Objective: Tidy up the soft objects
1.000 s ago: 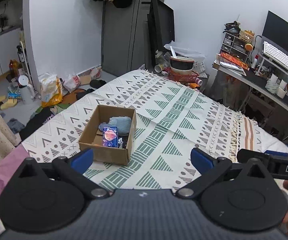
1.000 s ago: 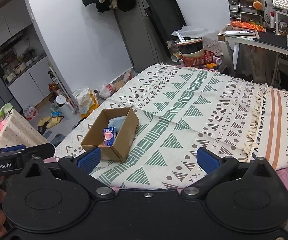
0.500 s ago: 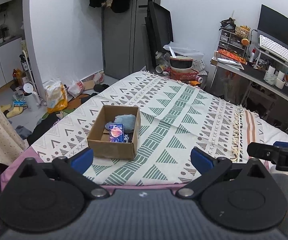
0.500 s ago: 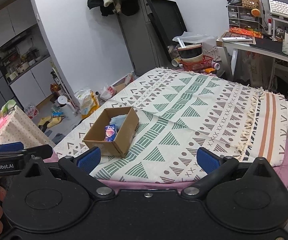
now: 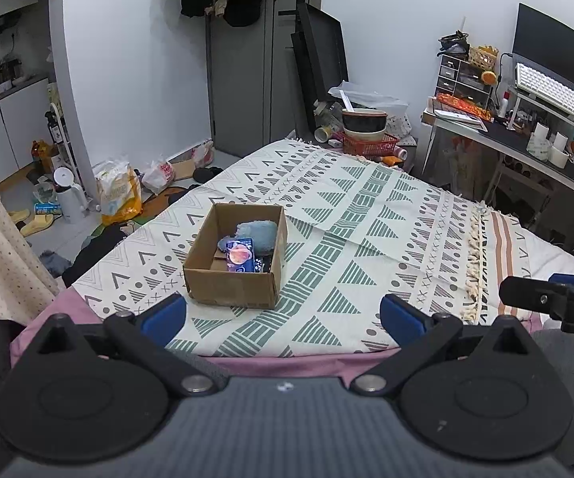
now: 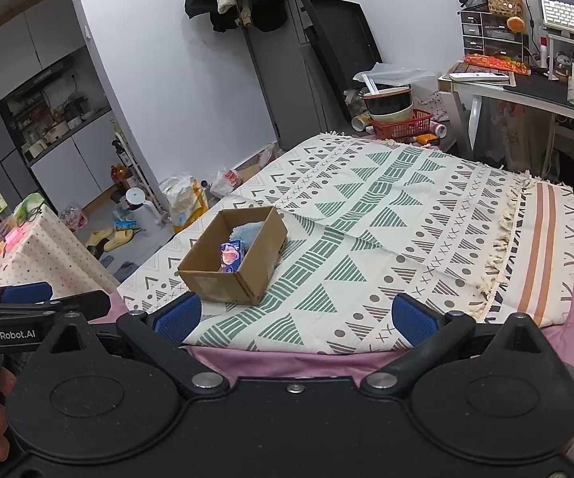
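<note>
Left wrist view shows the left gripper (image 5: pixel 283 314) with its fingers spread wide and nothing between them, held back over the near edge of the bed (image 5: pixel 279 362), on the near side of the cardboard box (image 5: pixel 236 255). The box sits on the patterned blanket (image 5: pixel 366 239), and inside it lie a fluffy blue soft item (image 5: pixel 261 232) against the far wall and a shiny purple packet (image 5: pixel 240 255) nearer the middle. In the right wrist view the right gripper (image 6: pixel 294 316) is likewise spread and empty, level with the near edge of the bed and to the right of the box. No loose soft item shows on the blanket around the box, so the sorting looks close to finished or finished. If anything remains, the sensible course is to check the bed beyond the box first, approach from above, and pinch fabric at its bulk so the light box is not dragged.
</note>
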`<state>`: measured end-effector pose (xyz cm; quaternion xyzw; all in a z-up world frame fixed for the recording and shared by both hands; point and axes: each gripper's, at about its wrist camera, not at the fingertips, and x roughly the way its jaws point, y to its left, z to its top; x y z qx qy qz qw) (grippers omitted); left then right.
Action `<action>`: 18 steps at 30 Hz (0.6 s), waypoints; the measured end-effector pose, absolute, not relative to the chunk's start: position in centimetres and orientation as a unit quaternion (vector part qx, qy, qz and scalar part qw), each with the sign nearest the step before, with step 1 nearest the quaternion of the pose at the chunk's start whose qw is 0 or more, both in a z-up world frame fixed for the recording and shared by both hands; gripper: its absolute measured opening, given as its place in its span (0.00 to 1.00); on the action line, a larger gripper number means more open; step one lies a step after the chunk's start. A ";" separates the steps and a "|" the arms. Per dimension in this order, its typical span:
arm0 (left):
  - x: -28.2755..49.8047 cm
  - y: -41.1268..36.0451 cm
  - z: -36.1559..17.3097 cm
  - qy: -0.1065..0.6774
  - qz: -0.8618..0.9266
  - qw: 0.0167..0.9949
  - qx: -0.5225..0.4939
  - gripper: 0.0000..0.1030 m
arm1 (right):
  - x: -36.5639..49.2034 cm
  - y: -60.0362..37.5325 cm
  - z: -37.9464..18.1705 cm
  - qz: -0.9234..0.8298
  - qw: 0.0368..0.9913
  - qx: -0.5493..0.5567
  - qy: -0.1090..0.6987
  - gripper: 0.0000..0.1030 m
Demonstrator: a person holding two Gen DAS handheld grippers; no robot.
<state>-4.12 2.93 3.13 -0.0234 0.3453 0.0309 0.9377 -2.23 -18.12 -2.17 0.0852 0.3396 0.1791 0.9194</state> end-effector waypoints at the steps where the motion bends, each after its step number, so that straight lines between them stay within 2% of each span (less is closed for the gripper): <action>1: -4.3 2.9 3.1 0.345 0.031 0.938 -0.023 1.00 | -2.3 -18.1 -2.2 0.178 0.920 0.084 0.339 1.00; 18: -4.5 3.0 2.8 0.348 0.035 0.937 -0.021 1.00 | -2.7 -17.8 -2.4 0.172 0.918 0.077 0.348 1.00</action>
